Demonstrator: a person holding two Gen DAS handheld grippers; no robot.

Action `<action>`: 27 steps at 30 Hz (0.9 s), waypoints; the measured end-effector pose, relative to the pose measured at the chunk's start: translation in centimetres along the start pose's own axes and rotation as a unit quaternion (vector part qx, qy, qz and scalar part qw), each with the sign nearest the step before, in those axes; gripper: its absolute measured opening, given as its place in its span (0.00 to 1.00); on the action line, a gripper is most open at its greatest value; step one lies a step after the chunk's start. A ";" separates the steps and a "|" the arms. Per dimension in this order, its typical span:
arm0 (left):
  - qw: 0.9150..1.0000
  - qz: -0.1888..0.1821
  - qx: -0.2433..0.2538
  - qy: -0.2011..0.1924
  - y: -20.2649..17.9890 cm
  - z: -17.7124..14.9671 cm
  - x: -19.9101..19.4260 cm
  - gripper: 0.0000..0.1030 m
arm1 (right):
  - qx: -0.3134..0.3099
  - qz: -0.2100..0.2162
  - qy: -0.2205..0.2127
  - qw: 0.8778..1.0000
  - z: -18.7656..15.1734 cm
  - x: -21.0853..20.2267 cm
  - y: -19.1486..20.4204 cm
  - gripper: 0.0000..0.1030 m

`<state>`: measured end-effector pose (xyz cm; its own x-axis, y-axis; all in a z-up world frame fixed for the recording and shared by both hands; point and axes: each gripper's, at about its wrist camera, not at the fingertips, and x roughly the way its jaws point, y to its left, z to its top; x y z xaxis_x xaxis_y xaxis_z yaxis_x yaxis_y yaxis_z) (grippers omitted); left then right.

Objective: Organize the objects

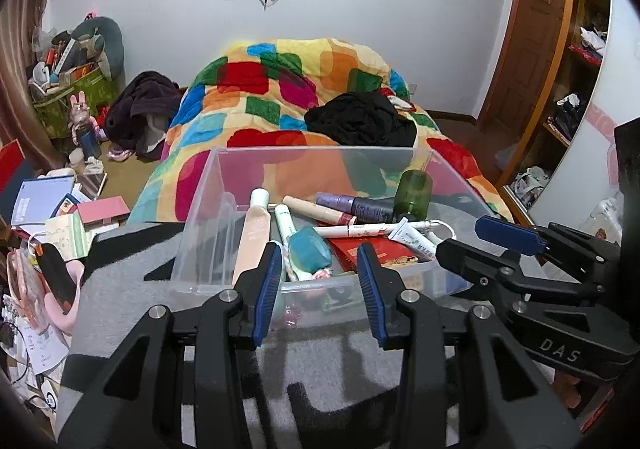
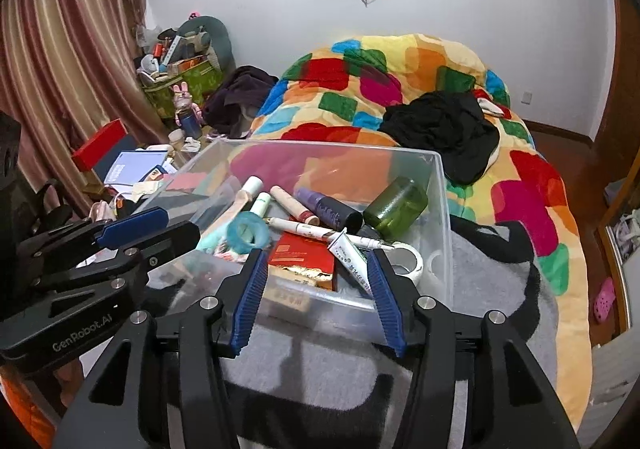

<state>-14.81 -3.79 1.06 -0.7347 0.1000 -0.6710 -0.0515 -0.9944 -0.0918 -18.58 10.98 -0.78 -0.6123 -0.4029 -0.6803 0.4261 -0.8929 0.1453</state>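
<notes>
Far to my left there is a cluttered floor of papers and books point(image 1: 44, 205) beside the bed, with a green bag point(image 2: 180, 87) of odds and ends by the curtain. My left gripper point(image 1: 318, 289) sits in front of the clear plastic bin point(image 1: 200, 217), its blue pads spread wide with nothing between them, level with the bin's near wall. The bin rests on a grey and black blanket point(image 1: 120, 301) at the foot of the bed.

Inside the bin, from its left side, I see a pale pink tube point(image 1: 254, 229) lying lengthwise, a slim white tube with a green label point(image 1: 285, 223) beside it, and a teal ring-shaped piece point(image 2: 247, 230) lying on top of them near the front. Next come a beige stick point(image 1: 312, 208) and a purple and black bottle point(image 1: 354, 205), both lying across the back. A white pen point(image 1: 384, 228) lies crosswise over a red box point(image 2: 302, 255), and a small white tube point(image 1: 414, 240) rests on that box. The green bottle point(image 2: 396, 204) lies tilted in the bin's back right corner, and a roll of white tape point(image 2: 408, 261) lies in the front right corner.

My right gripper point(image 2: 320, 299) is likewise spread open and empty, close to the bin's near wall in front of the red box. Beyond it all, the patchwork duvet point(image 2: 532, 185) carries a heap of black clothing point(image 2: 440, 129).
</notes>
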 end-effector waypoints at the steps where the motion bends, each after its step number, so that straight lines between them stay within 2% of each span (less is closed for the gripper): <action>1: 1.000 0.000 0.002 -0.003 -0.1 0.0 -0.2 0.42 | -0.002 0.003 -0.001 1.000 -0.1 -0.3 0.1 0.49; 7: 0.999 0.004 0.012 -0.031 -0.5 -0.5 -2.5 0.56 | -0.021 0.015 -0.021 0.999 -0.6 -2.6 0.8 0.55; 11: 0.999 0.001 0.008 -0.042 -0.7 -1.1 -3.7 0.64 | -0.029 0.020 -0.034 0.999 -0.9 -3.8 1.0 0.69; 16: 0.999 0.000 0.003 -0.044 -0.6 -2.1 -4.5 0.75 | -0.032 0.018 -0.051 0.998 -1.6 -5.1 1.1 0.80; 21: 0.999 -0.004 -0.006 -0.044 -0.3 -3.1 -4.9 0.83 | -0.030 0.010 -0.053 0.998 -2.4 -5.7 0.8 0.81; 27: 0.999 -0.002 -0.008 -0.035 -0.4 -4.1 -4.8 0.83 | -0.029 0.011 -0.048 0.998 -3.3 -6.0 0.7 0.81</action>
<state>-8.46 -3.77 1.27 -0.7806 0.1007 -0.6168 -0.0440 -0.9933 -0.1065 -12.41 13.39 1.02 -0.6627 -0.4415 -0.6048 0.4752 -0.8722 0.1160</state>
